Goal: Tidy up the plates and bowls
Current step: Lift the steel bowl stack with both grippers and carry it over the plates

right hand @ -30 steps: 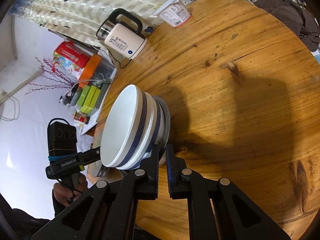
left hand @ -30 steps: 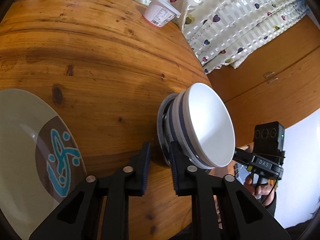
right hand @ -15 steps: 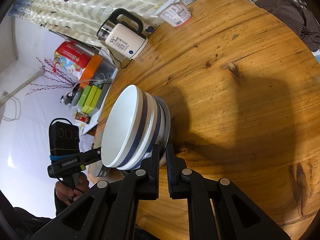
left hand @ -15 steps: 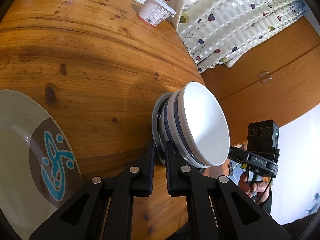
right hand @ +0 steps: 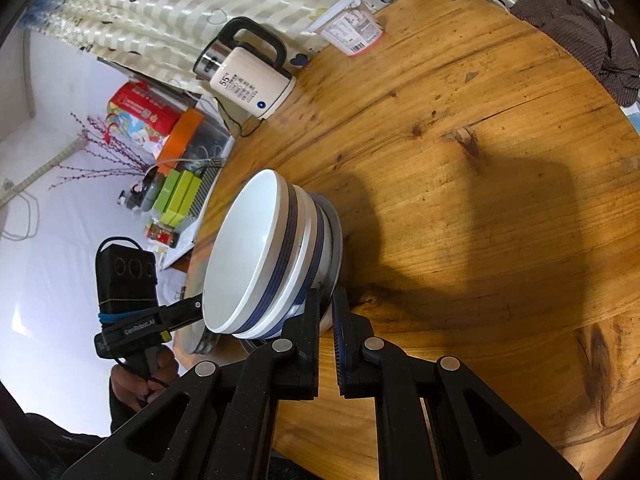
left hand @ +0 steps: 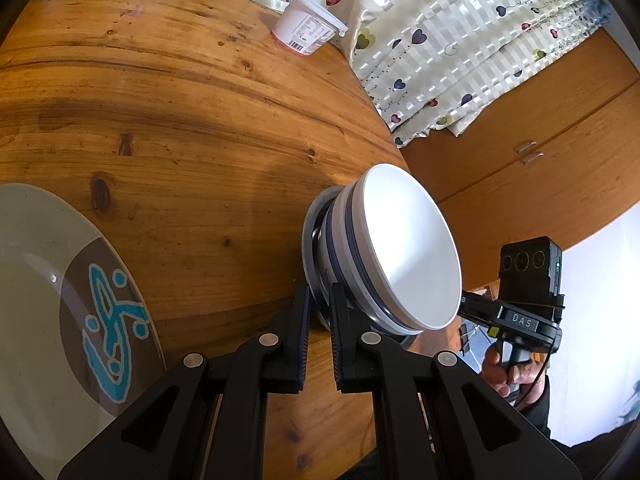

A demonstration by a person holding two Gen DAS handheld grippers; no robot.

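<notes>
Two nested white bowls with blue bands (left hand: 404, 252) sit on a grey plate (left hand: 310, 236) on the wooden table; they also show in the right wrist view (right hand: 256, 252). My left gripper (left hand: 318, 300) is shut on the grey plate's rim from one side. My right gripper (right hand: 328, 300) is shut on the plate's rim (right hand: 335, 236) from the opposite side. A large beige plate with a brown centre and blue pattern (left hand: 60, 320) lies at the left of the left wrist view.
A white kettle (right hand: 250, 80) and a yogurt tub (right hand: 352, 28) stand at the table's far edge by the heart-print curtain (left hand: 460, 40). A dark cloth (right hand: 588, 40) lies at the right edge. The stack is near the table edge (left hand: 396, 152).
My left gripper closed from open onto the grey plate's rim. The right gripper stayed shut on the rim. The stack has hardly moved.
</notes>
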